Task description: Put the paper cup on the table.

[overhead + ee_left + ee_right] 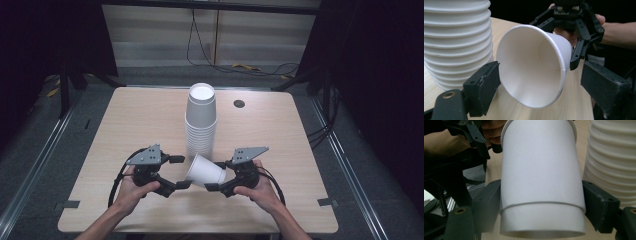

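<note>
A tall stack of white paper cups (201, 125) stands upright at the middle of the wooden table (125, 125). In front of it a single white cup (205, 172) lies sideways in the air, its mouth facing left. My right gripper (215, 175) is shut on this cup's base end, and in the right gripper view both jaws of the gripper (541, 207) press the cup (541, 170). My left gripper (180, 171) is open, its jaws on either side of the cup's rim. In the left gripper view the cup's open mouth (534, 65) sits between that gripper's (541, 75) spread jaws, close to the left one.
The stack (456, 37) rises just beyond the held cup, close to both grippers, and stands beside the cup (611, 157) in the right gripper view. A round grommet hole (239, 103) lies at the table's far right. Bare tabletop extends left and right of the stack. Dark curtains surround the table.
</note>
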Motion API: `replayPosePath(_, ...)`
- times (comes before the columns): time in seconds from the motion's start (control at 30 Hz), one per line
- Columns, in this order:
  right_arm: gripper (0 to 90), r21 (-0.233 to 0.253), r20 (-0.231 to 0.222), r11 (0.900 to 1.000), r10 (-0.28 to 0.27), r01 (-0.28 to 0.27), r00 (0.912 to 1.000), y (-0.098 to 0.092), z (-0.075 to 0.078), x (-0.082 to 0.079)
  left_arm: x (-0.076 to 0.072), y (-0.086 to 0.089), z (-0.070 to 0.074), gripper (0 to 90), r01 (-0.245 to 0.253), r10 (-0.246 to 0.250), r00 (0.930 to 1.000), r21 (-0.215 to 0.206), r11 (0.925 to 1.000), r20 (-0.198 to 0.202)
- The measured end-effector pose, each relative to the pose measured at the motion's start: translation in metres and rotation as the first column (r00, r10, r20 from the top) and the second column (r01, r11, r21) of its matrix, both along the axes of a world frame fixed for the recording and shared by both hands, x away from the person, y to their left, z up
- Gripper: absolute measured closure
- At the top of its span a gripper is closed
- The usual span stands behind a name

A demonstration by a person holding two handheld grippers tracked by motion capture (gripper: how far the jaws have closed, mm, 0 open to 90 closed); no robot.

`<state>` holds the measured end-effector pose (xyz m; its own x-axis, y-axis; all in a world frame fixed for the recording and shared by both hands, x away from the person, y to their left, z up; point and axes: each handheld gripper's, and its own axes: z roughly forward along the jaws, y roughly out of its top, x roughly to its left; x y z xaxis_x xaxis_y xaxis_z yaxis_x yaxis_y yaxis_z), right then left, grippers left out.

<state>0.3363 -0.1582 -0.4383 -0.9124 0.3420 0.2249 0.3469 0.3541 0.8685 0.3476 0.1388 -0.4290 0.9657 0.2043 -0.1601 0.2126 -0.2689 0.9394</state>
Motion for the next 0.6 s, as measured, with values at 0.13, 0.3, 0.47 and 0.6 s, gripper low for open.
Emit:
replayPosePath(0.13,22.8,0.02,0.02,1.0,0.005,-0.005,0.9998,0.0001,0.0006,-0.0011,0.0005,0.0013,0.0009,15.5,-0.006,0.006,0.9999,-0.021,0.9998,-0.013)
replayPosePath(0.3,22.9,0.069,0.033,0.997,0.015,-0.018,0.9993,0.0005,0.0017,-0.0016,0.0011,0.0028,0.0015,15.5,-0.004,0.003,0.9999,-0.036,0.9993,-0.016)
replayPosePath(0.47,23.1,0.086,0.052,0.996,0.034,-0.038,0.9981,0.0018,0.0021,-0.0027,0.0017,-0.0012,-0.0017,14.3,-0.027,0.026,0.9991,-0.026,0.9993,-0.035)
replayPosePath(0.6,23.1,0.089,0.053,0.995,0.047,-0.052,0.9975,0.0024,0.002,-0.0031,0.0016,-0.0049,-0.004,11.2,-0.009,0.008,0.9996,-0.016,0.9998,-0.028)
